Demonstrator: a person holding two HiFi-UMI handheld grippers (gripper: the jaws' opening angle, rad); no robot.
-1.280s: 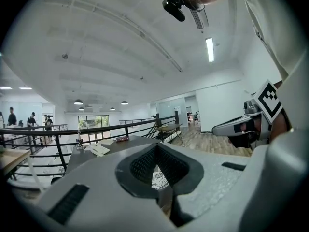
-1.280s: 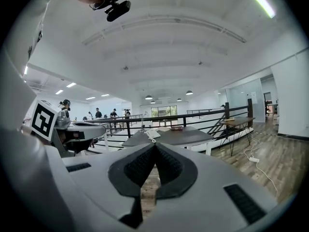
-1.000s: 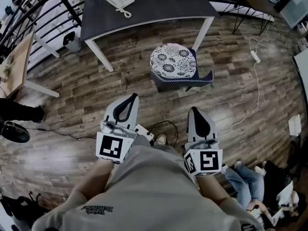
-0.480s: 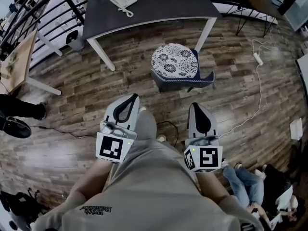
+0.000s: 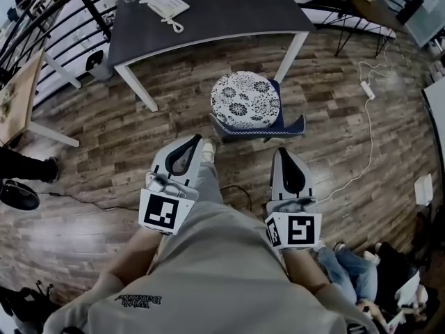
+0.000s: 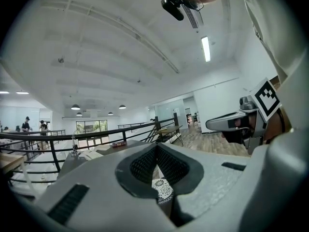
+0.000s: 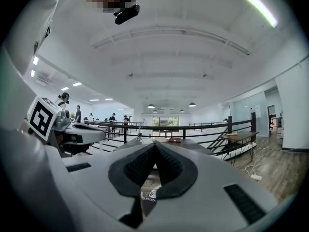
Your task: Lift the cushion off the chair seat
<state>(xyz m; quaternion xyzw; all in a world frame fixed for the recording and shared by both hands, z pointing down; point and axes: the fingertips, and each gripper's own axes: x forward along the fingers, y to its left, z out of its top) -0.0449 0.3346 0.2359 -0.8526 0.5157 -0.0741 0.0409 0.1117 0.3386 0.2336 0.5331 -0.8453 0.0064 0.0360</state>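
Two grippers stick out in front of the person, and both are closed with nothing in them.

From the head view, the left gripper point(image 5: 192, 140) and the right gripper point(image 5: 281, 158) sit side by side and point toward twelve o'clock. The cushion point(image 5: 245, 100) is round and white with dark flowers. It lies flat on the blue chair point(image 5: 292, 126), at twelve o'clock from the grippers, near them but not touched. A dark table point(image 5: 208, 9) stands past the chair, toward eleven o'clock.

In the left gripper view, the left gripper point(image 6: 157, 146) has its jaws pressed together at the tips, with nothing between them. A little bit of the cushion point(image 6: 162, 190) peeks through the gap below the tips, at six o'clock. The right gripper point(image 6: 231, 123) shows at three o'clock.

In the right gripper view, the right gripper point(image 7: 154, 144) is closed the same way and holds nothing. The cushion's lacy edge point(image 7: 148, 194) shows at six o'clock, and the left gripper point(image 7: 82, 132) is at nine o'clock.

I think this is the reaching step, and the lift has not begun. Next, the jaws need to open, go down to the cushion's edge, pinch it and pull it up off the seat.
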